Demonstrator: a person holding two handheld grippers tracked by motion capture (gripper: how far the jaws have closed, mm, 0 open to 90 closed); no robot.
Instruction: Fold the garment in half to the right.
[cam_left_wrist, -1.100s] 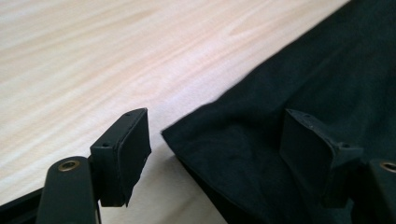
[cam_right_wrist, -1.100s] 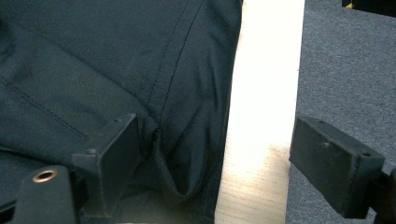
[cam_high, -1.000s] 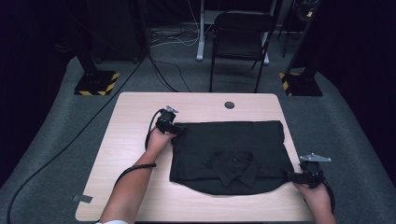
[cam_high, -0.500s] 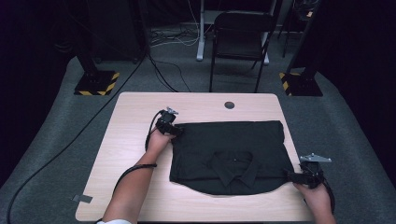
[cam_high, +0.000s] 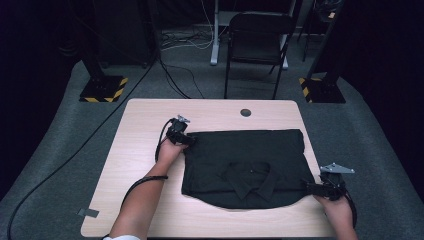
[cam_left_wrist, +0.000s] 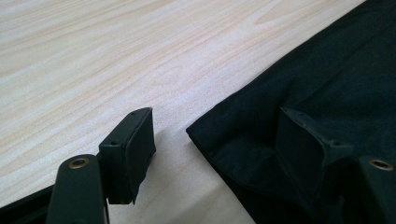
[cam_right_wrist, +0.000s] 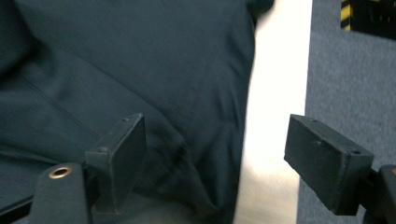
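Shirt: black collared shirt flat on the worktop, collar toward the near edge.
Left claw: agape at the shirt's far left corner, one jaw on cloth, one over bare wood; nothing gripped.
Right claw: wide, just narrowing, astride the near right hem; nothing pinched.
Risk: likely a single layer caught or hem slipping, dragging the fold askew.
Risk, right: worktop edge close, cloth could slide off.
Surroundings: chair and stands well apart; nothing obstructing.

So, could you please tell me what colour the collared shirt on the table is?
Black; the shirt shows best in the high view.
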